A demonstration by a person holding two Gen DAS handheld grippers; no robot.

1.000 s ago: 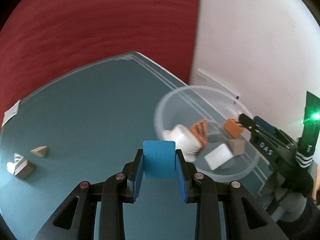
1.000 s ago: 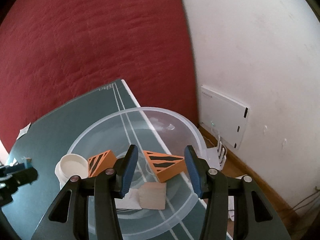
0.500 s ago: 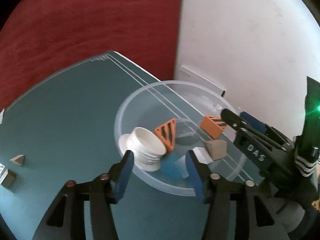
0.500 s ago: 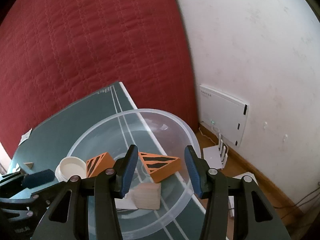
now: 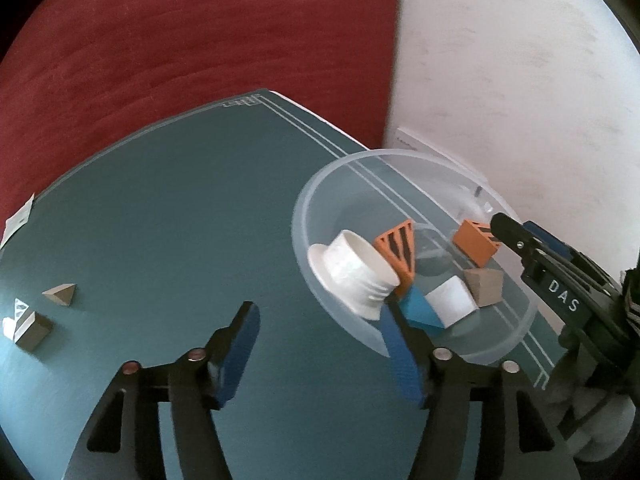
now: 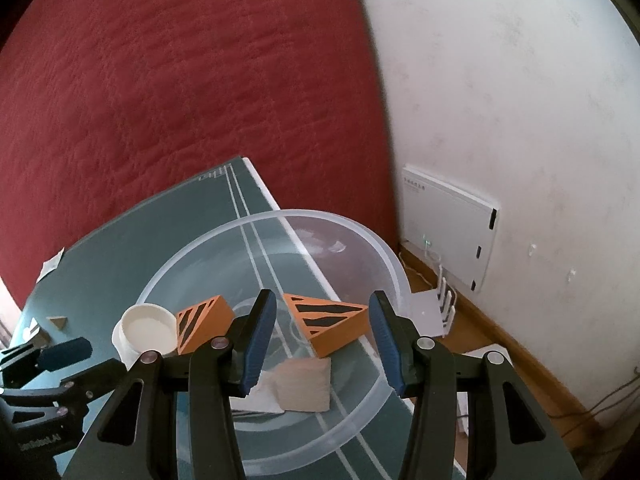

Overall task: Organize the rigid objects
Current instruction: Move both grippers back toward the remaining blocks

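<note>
Since a second ago, the blue block (image 5: 420, 307) has been let go by the left tool (image 5: 320, 354) and is now seen lying inside the clear plastic bowl (image 5: 516, 322), against its near wall. The left tool's jaws are opening, with nothing between them but bare table (image 5: 168, 220); its right finger overlaps the bowl's near rim in the left wrist view.

The blue block is shown as a flat-faced solid, tilted, wedged between a white ribbed cup (image 5: 356, 270) lying on its side and a white cube (image 5: 452, 300). Just beside the cube, a plain wooden block (image 5: 484, 286) is seen. Two orange wedges with black stripes are also in the bowl: one (image 5: 398, 248) leaning against the cup, the other (image 5: 474, 242) at the far side, close to the right tool's fingertips.

In the right wrist view, the right tool (image 6: 322, 332) is held over the bowl with its jaws partly apart and nothing gripped; the far orange wedge (image 6: 332, 324) is seen beyond and between them, not touched.

On the dark green table, well apart from the bowl at the left edge, two small wooden triangular pieces are seen: one plain (image 5: 60, 294), one with white patterned faces (image 5: 26, 326). A red quilted fabric (image 5: 180, 32) and a white wall (image 5: 512, 60) fill the background.
</note>
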